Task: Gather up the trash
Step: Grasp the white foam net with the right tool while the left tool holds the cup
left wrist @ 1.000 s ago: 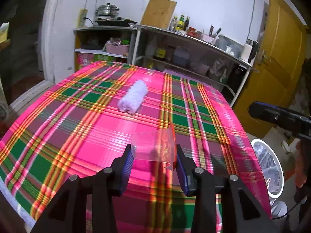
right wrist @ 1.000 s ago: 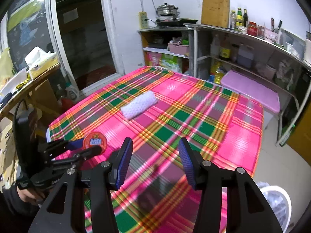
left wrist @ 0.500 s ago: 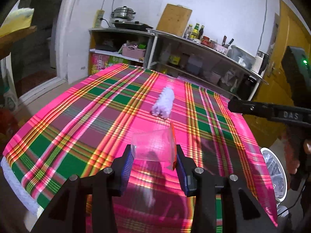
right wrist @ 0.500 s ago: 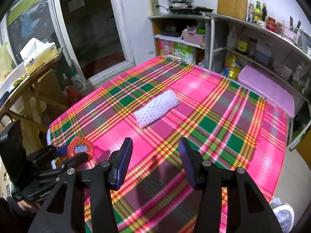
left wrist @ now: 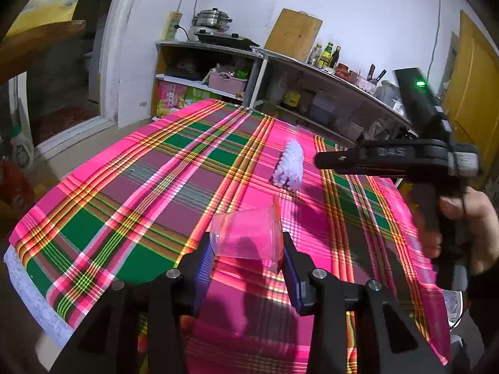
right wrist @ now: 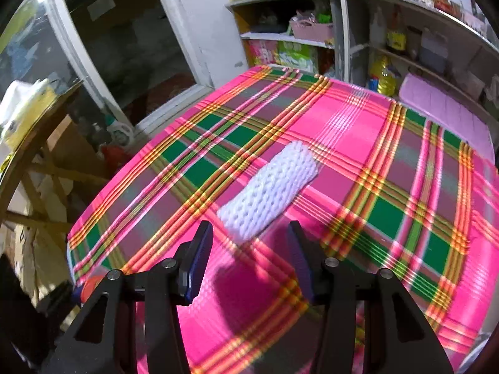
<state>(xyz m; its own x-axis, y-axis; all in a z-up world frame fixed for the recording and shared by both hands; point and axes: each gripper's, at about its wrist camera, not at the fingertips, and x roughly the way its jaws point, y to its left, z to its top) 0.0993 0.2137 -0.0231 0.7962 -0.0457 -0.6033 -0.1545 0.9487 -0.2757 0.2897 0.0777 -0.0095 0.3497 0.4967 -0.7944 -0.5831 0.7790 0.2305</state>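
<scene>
The left tool [left wrist: 248,257] held a clear plastic cup [left wrist: 246,237] lying on its side, clamped between the two blue pads above the worktop [left wrist: 124,187]. The cup's orange-edged rim faced the right-hand pad, its base the left. The cup was empty as far as could be seen, the plaid cloth showing through its wall.

The right tool [right wrist: 249,257] stood partly open with nothing between its pads. It hovered just short of the near end of a white foam net sleeve [right wrist: 271,188], which lay flat on the cloth toward the middle of the worktop — contact between tool and sleeve could not be confirmed, and the pads appeared clear of it. From the left wrist view the same sleeve [left wrist: 289,165] lay beyond the cup, with the body of the right tool [left wrist: 389,155] reaching in from the right above the cloth, gripped by a hand [left wrist: 467,227].

A pink, green and yellow plaid cloth covered the worktop. Open shelves [left wrist: 218,71] with bottles, boxes and a steel pot [left wrist: 211,20] stood against the white wall behind — a wooden board [left wrist: 293,34] leaned there also.
</scene>
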